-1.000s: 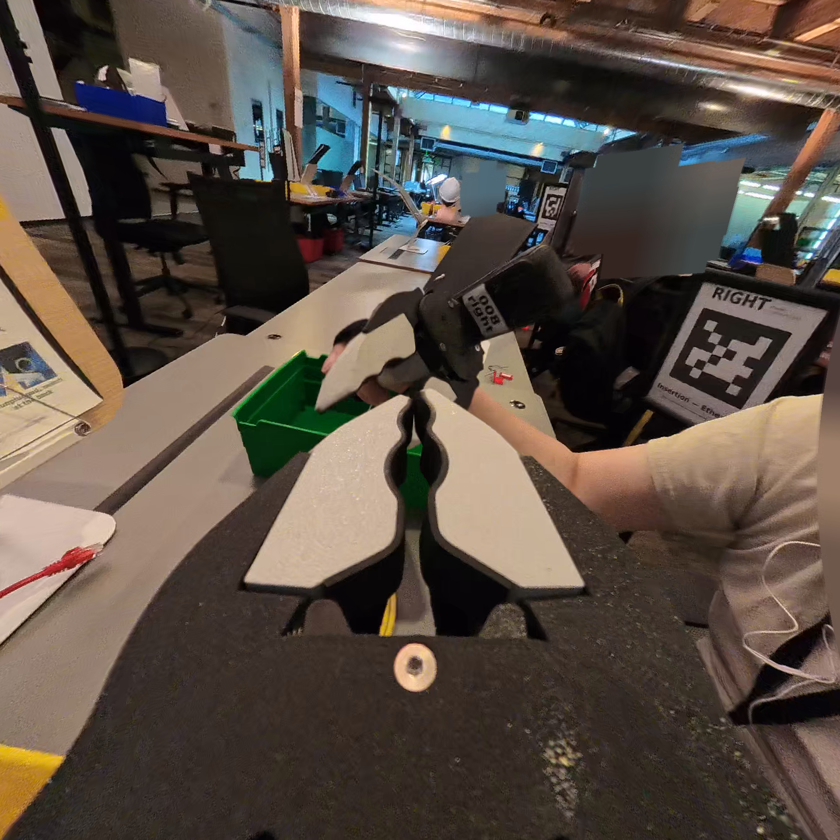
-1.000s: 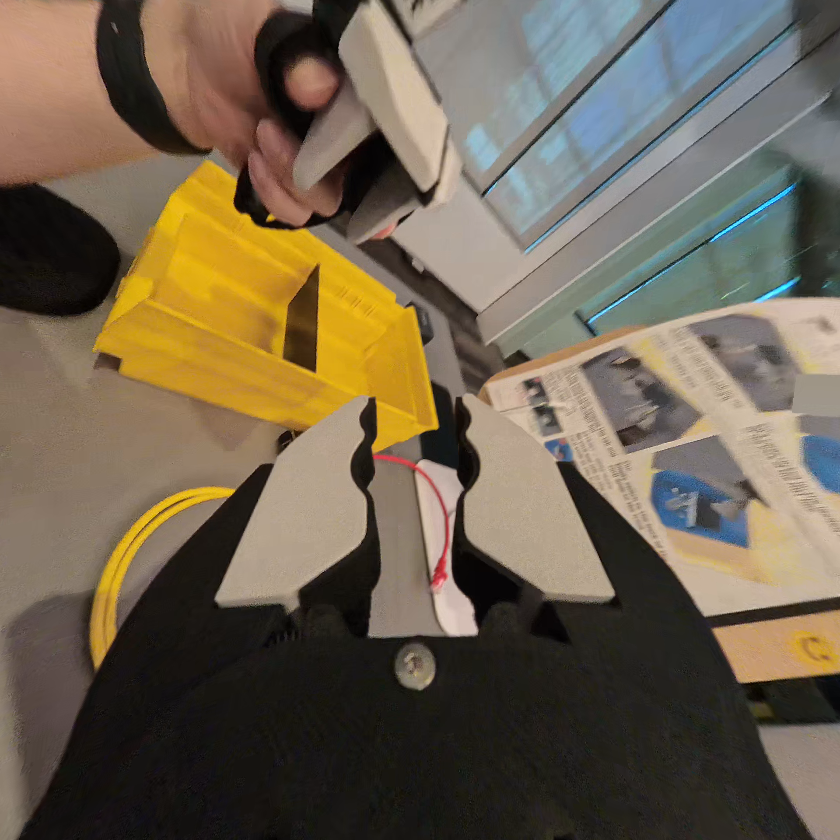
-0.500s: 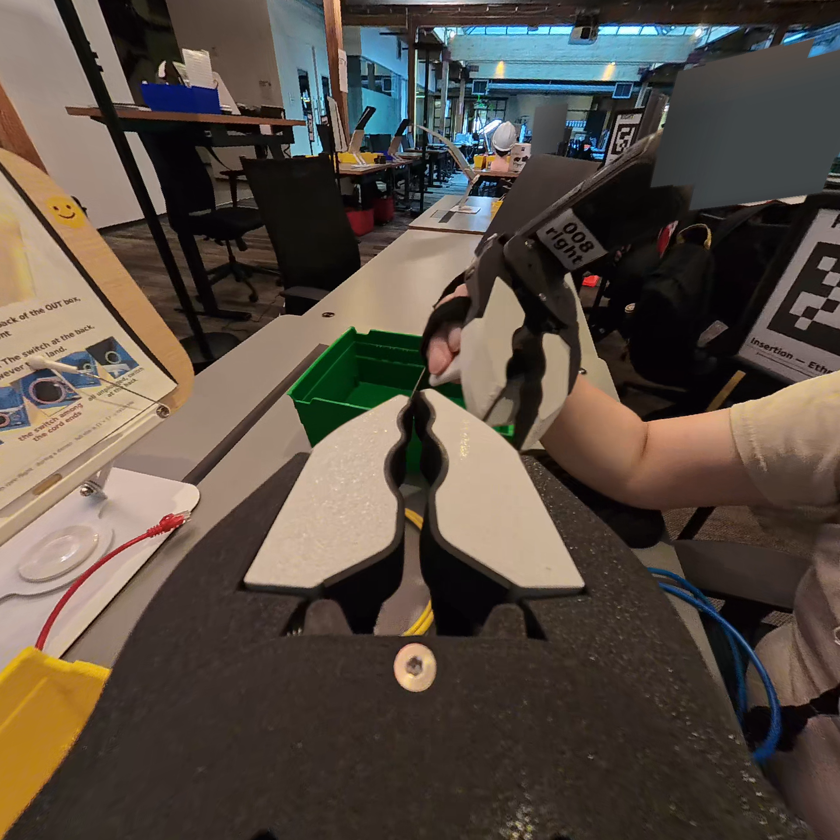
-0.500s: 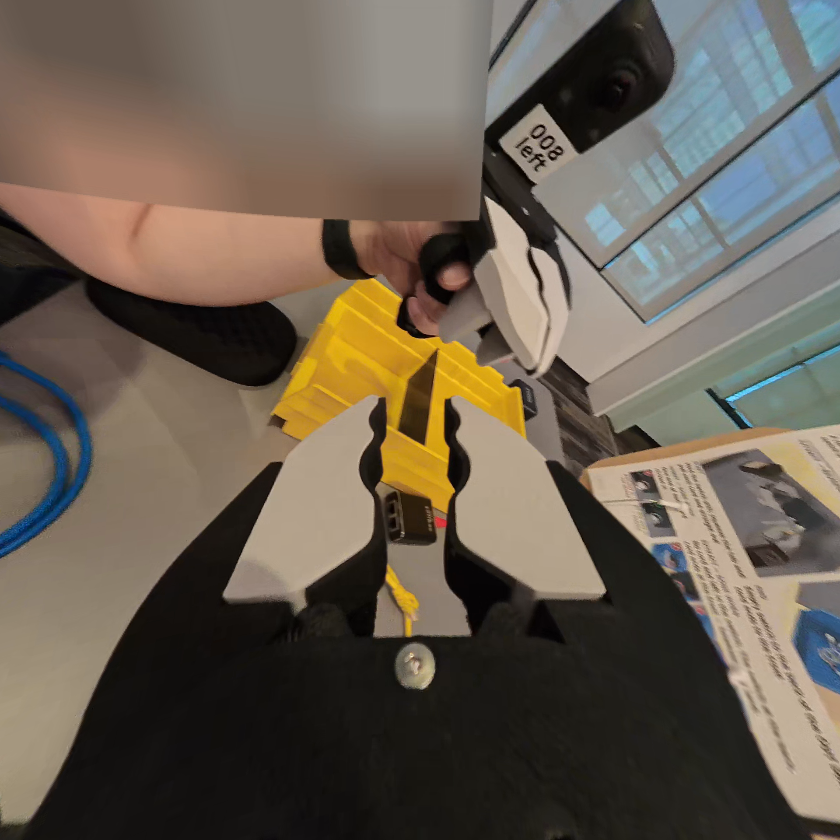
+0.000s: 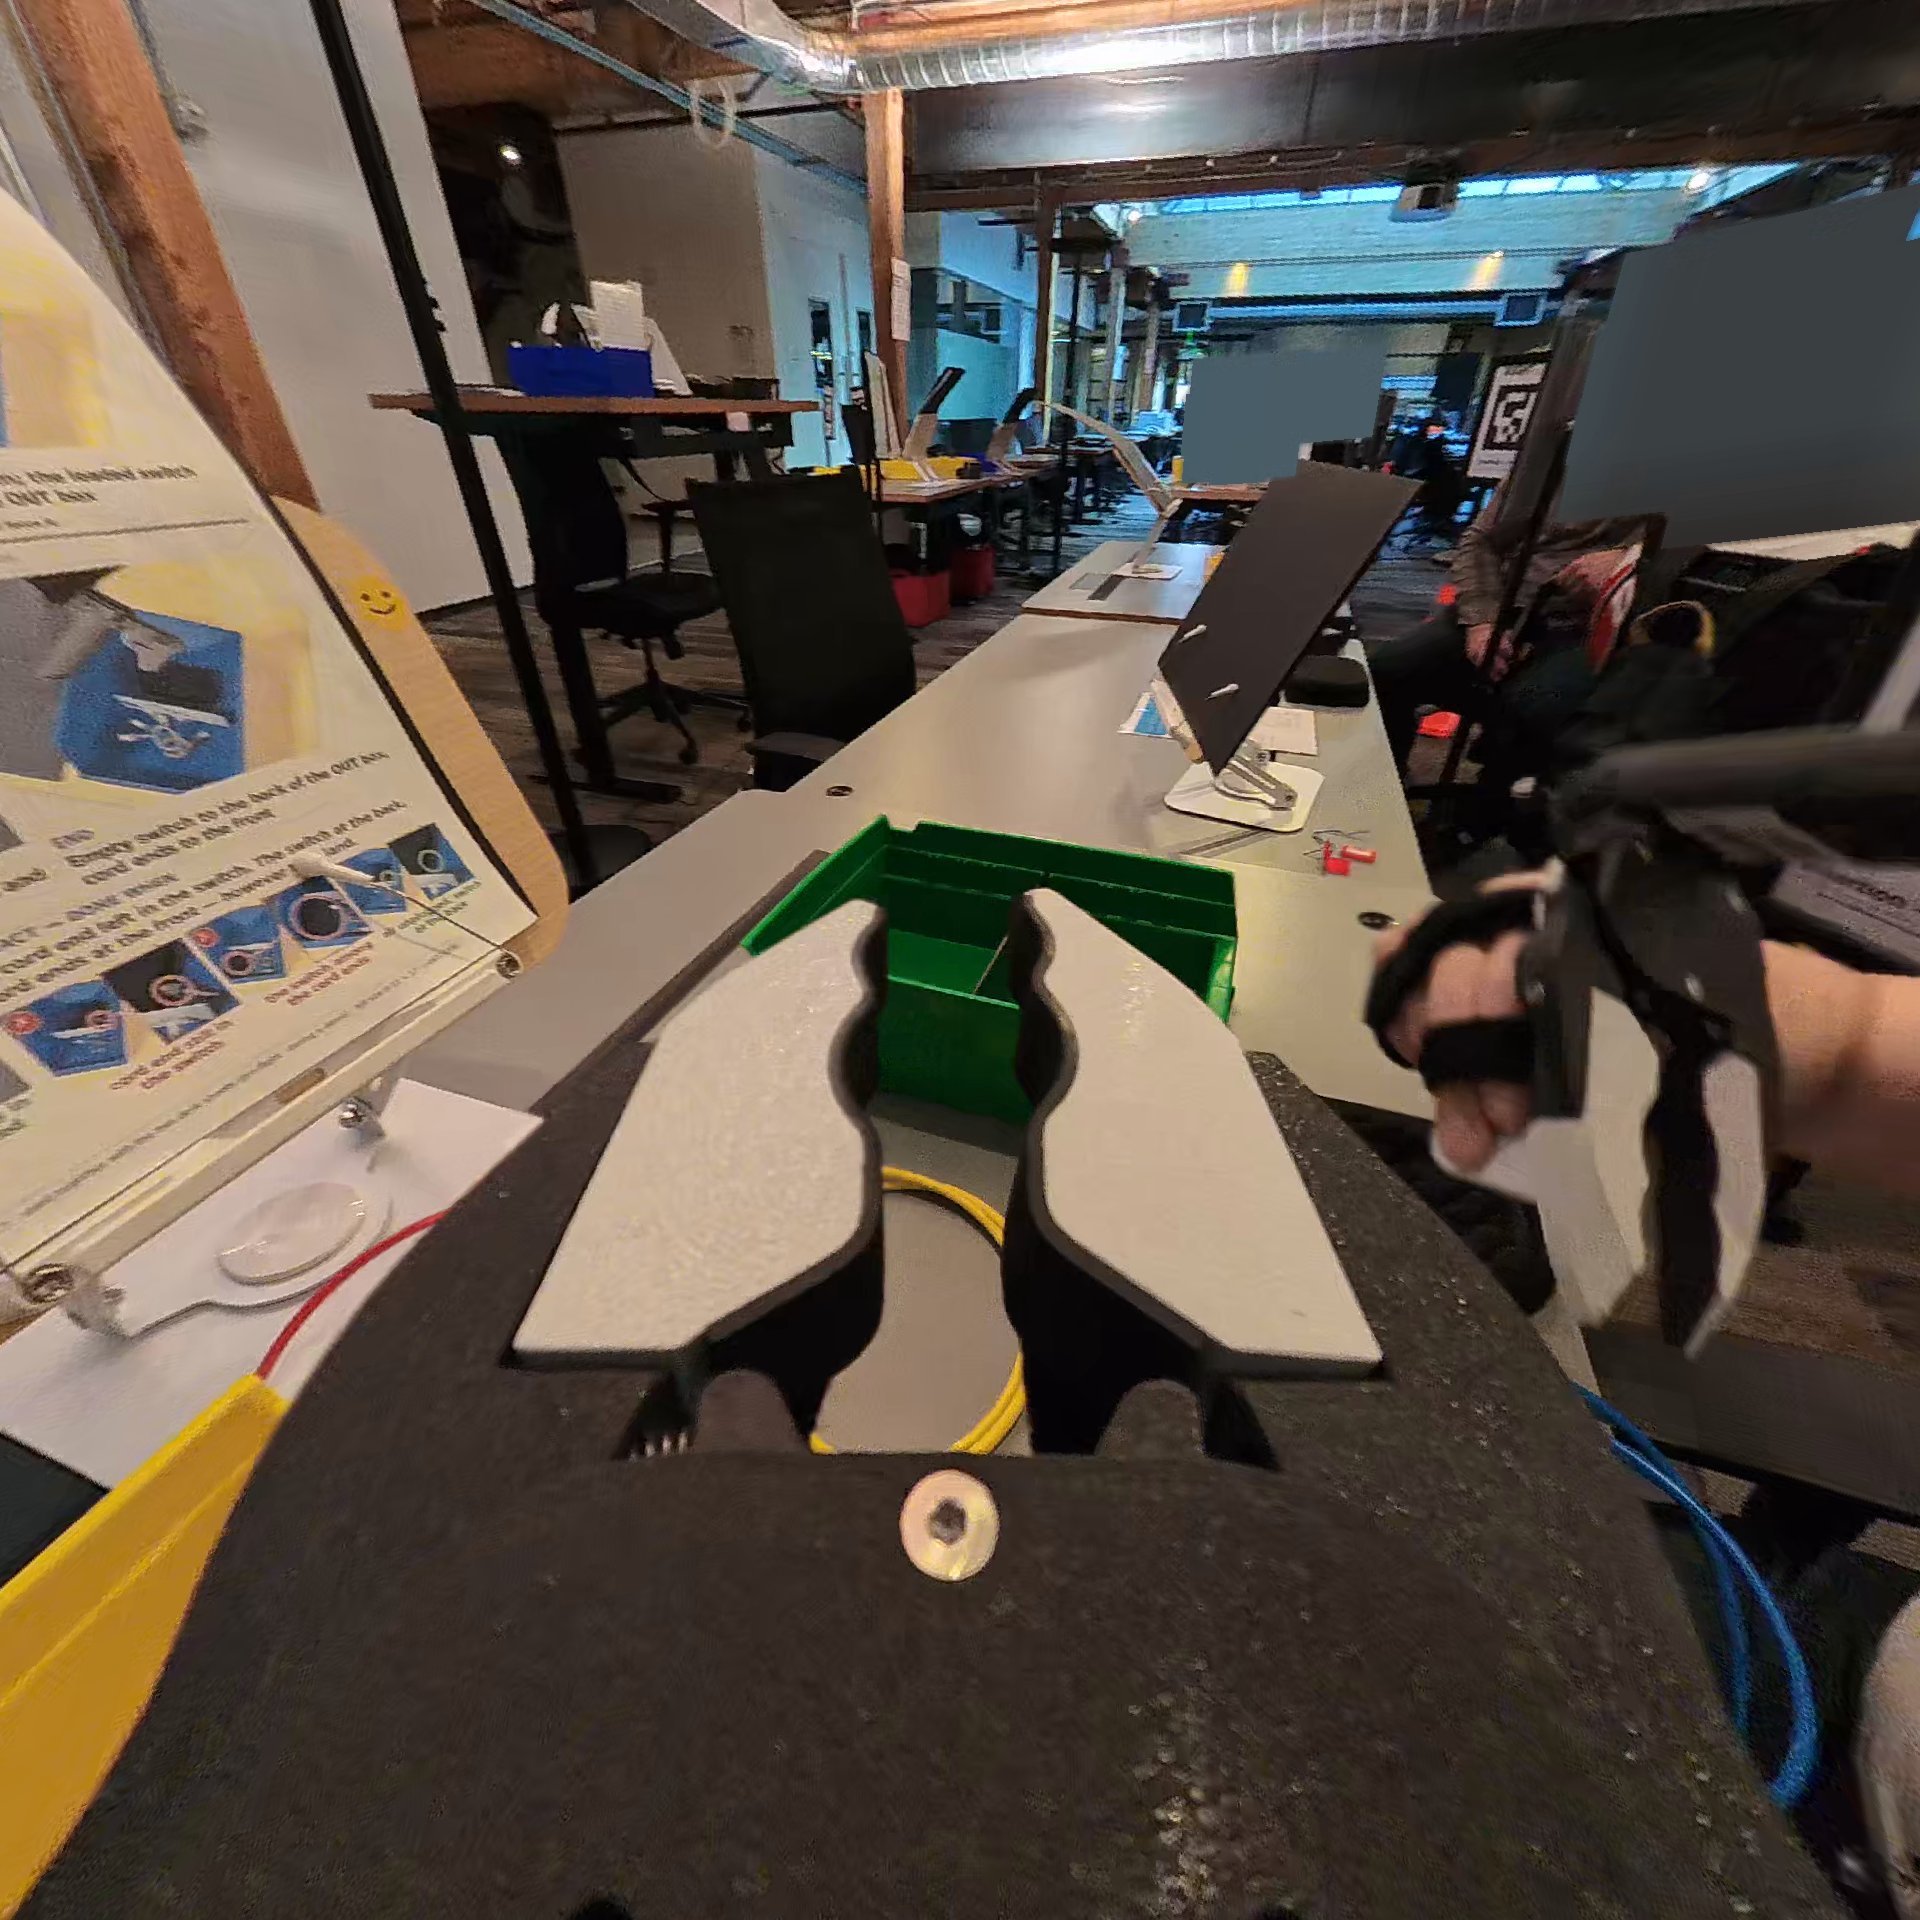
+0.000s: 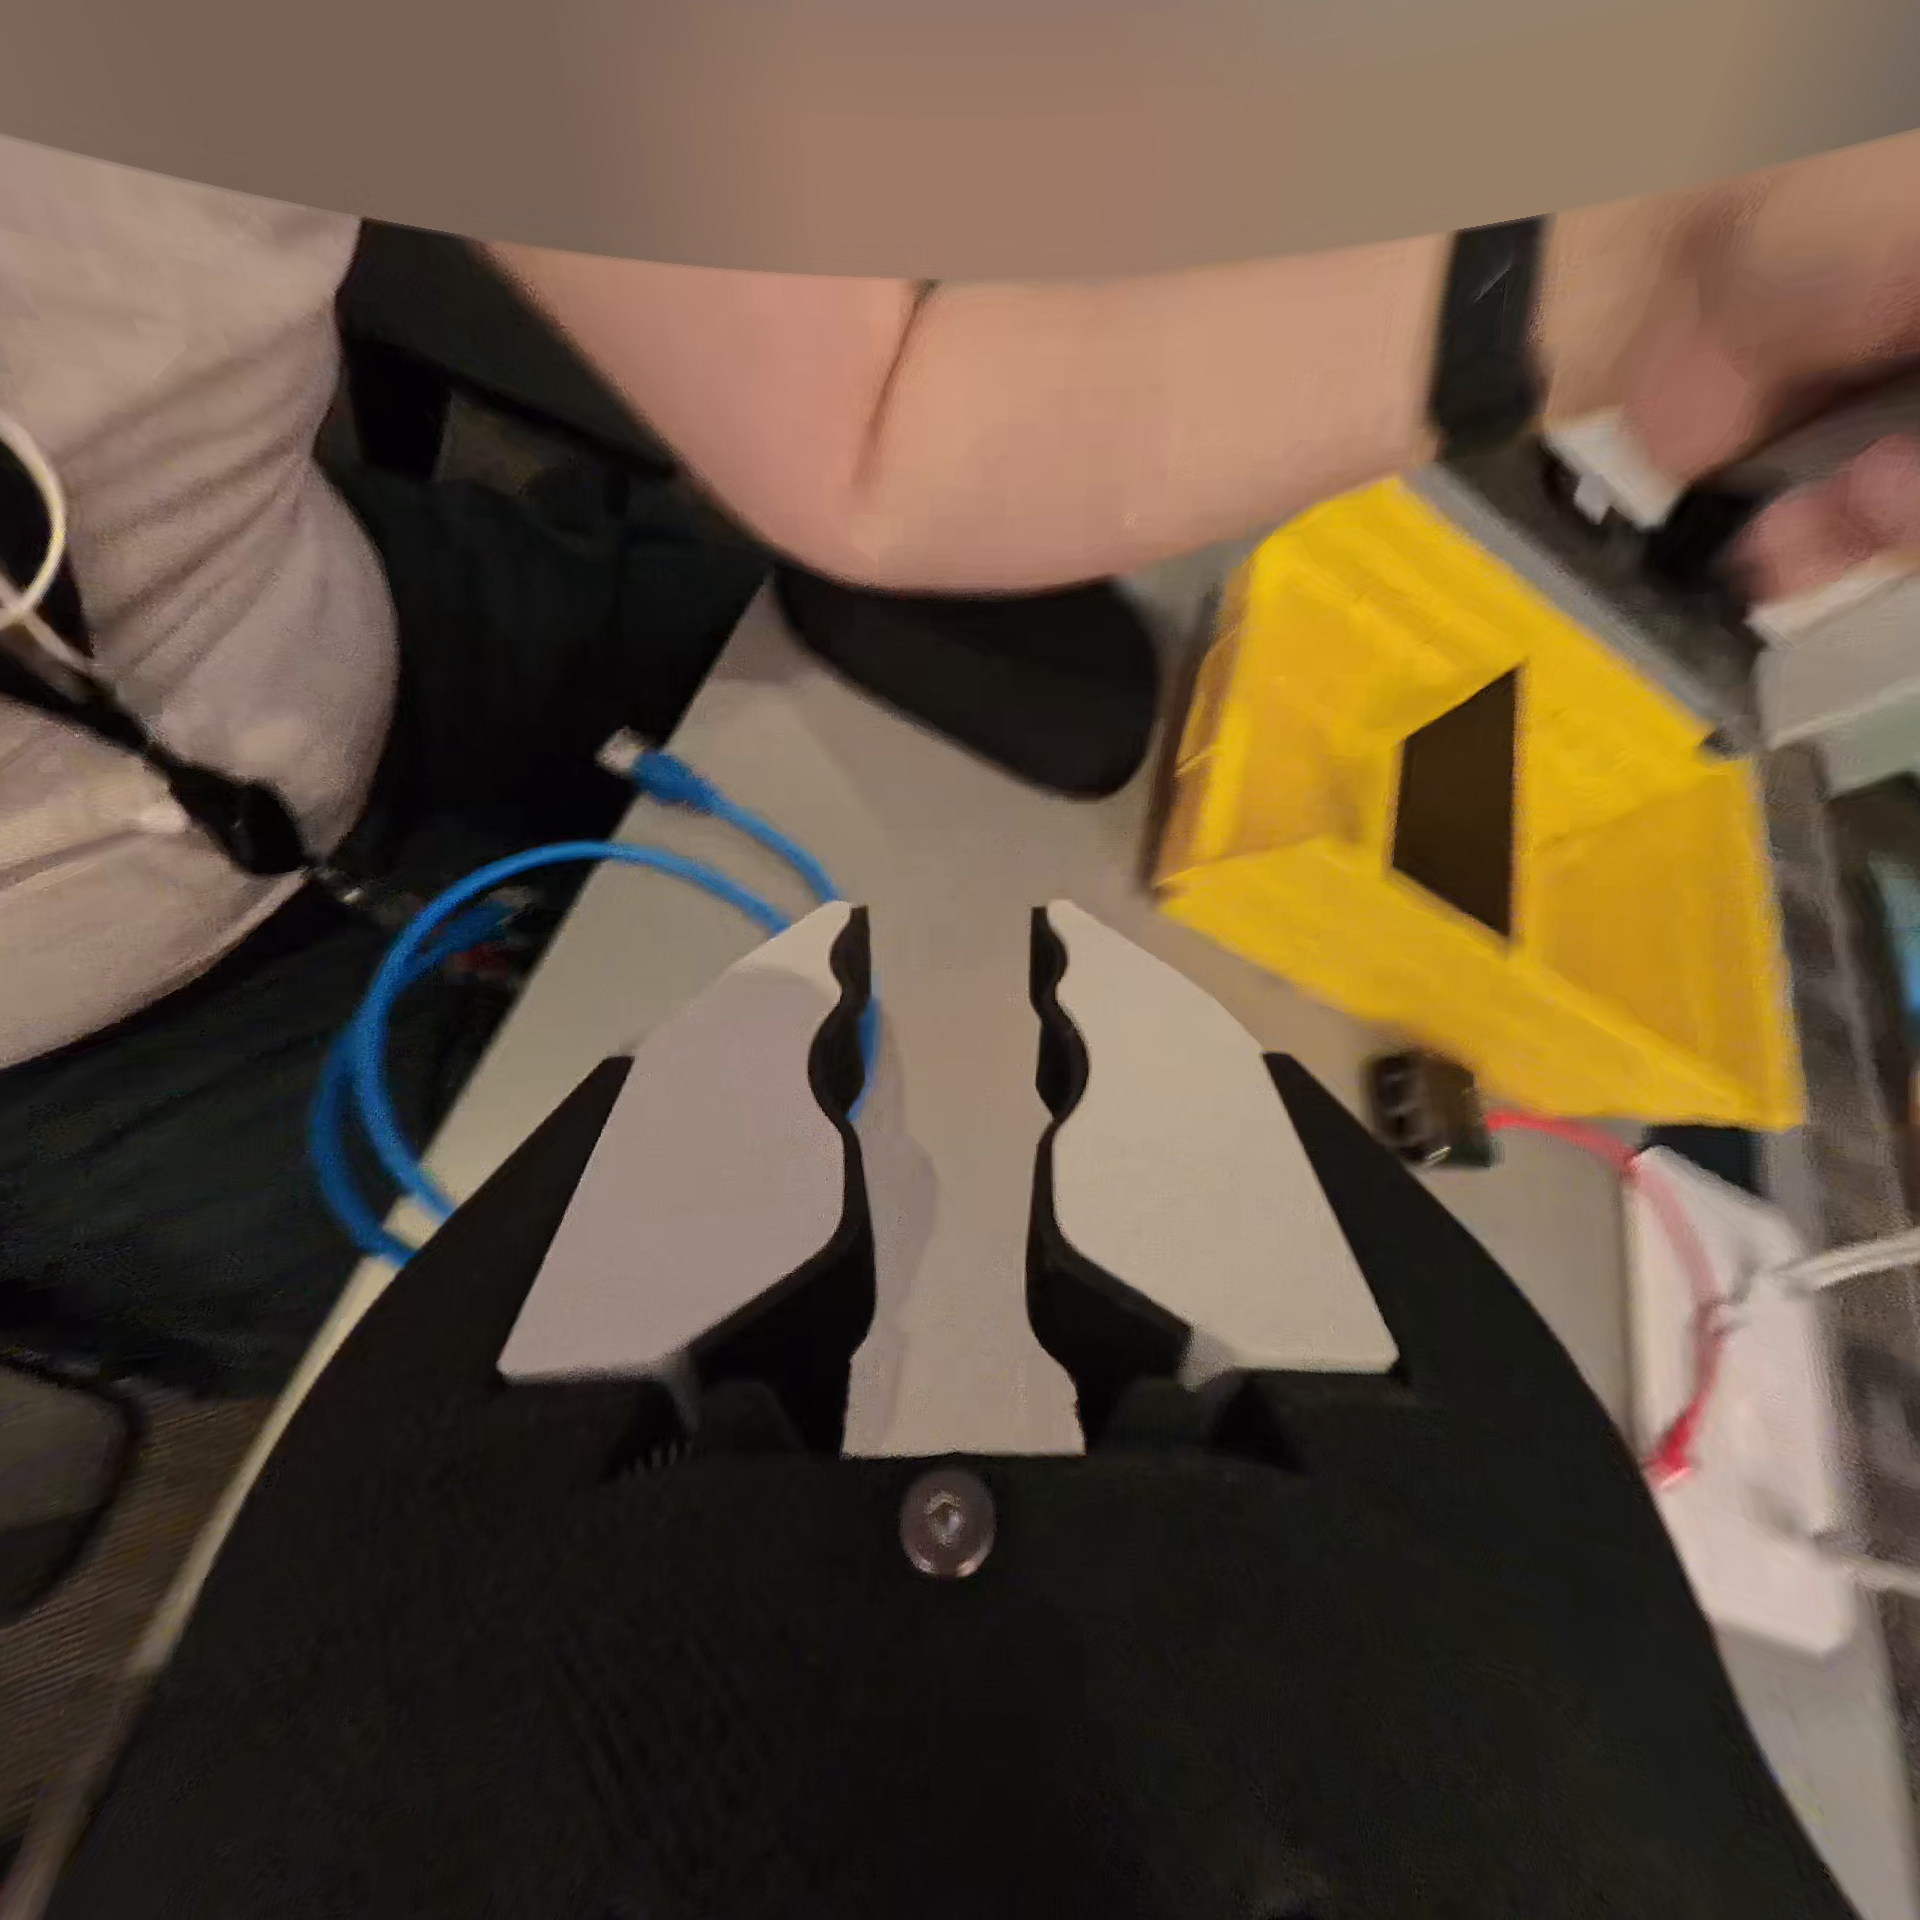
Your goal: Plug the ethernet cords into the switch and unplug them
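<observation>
My left gripper (image 5: 945, 920) is open and empty, held above the grey table and facing a green bin (image 5: 1049, 935). A yellow cord (image 5: 961, 1195) loops on the table under its fingers. My right gripper (image 6: 948, 914) is open and empty above the table's front edge; it also shows in the left wrist view (image 5: 1662, 1309), pointing down at the right. A blue cord (image 6: 468, 925) coils over the edge to its left, with its plug (image 6: 665, 774) on the table. The small black switch (image 6: 1423, 1107) lies beside the yellow bin (image 6: 1455, 862), with a red cord (image 6: 1662, 1236) next to it.
An instruction board (image 5: 208, 831) on a white base (image 5: 291, 1236) stands at the left, with the red cord (image 5: 332, 1278) across it. The person's forearm (image 6: 1039, 436) crosses above the table. A black tilted panel (image 5: 1278, 613) stands farther back. The blue cord (image 5: 1756, 1621) hangs at the right edge. My right fingertips sit around 25 cm from my left ones. The small black switch (image 6: 1423, 1107) is about 30 cm from both grippers' fingertips.
My left gripper has opened from nearly shut. My right gripper has swung from in front of the left gripper toward the table's front edge and opened wider; it now faces the blue cord.
</observation>
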`<state>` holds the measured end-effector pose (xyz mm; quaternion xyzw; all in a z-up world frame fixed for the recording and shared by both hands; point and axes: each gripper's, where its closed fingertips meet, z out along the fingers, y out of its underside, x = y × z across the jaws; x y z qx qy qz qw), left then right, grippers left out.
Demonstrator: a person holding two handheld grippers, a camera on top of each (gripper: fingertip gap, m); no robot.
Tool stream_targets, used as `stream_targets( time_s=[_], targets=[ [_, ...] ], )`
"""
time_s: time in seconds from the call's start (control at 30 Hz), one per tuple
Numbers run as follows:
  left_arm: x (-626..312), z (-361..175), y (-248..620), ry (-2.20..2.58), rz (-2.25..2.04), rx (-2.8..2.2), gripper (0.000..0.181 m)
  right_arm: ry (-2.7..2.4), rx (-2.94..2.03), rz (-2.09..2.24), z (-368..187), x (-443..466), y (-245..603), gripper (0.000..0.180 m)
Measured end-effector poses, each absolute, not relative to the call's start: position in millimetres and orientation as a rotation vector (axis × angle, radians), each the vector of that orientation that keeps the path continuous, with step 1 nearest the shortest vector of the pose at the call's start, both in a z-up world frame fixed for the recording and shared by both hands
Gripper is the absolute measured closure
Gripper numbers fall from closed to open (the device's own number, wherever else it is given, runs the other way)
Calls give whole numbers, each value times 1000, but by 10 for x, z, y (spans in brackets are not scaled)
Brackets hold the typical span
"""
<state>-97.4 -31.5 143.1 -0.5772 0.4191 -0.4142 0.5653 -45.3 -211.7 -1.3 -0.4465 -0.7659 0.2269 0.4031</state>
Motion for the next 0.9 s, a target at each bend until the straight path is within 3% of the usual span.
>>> stream_targets(
  time_s=[0.2, 0.37, 0.47, 0.6, 0.73, 0.83, 0.9],
  targets=[
    [-912, 1570, -704, 1024, -1056, -1278, 149, -1960, -1502, 423, -1111, -18, -2865, 144],
    [-803, 1604, -885, 1085, -1039, -1237, 148, -1960, -1545, 238, -1412, 140, -3190, 142],
    [-761, 1629, -975, 1110, -1066, -1206, 148, -1949, -1441, -2, -1547, 159, -3137, 127],
    [-732, 1627, -1014, 1134, -1087, -1190, 149, -1991, -1269, -212, -1737, 97, -3083, 126],
    [-716, 1644, -1053, 1147, -1135, -1167, 150, -1965, -1173, -329, -1768, 9, -2984, 135],
    [-697, 1631, -1057, 1161, -1132, -1167, 150, -1954, -1142, -302, -1600, -42, -3022, 164],
    [-681, 1626, -1082, 1176, -1134, -1161, 150, -1917, -1176, -202, -1408, -114, -3059, 169]
  ],
)
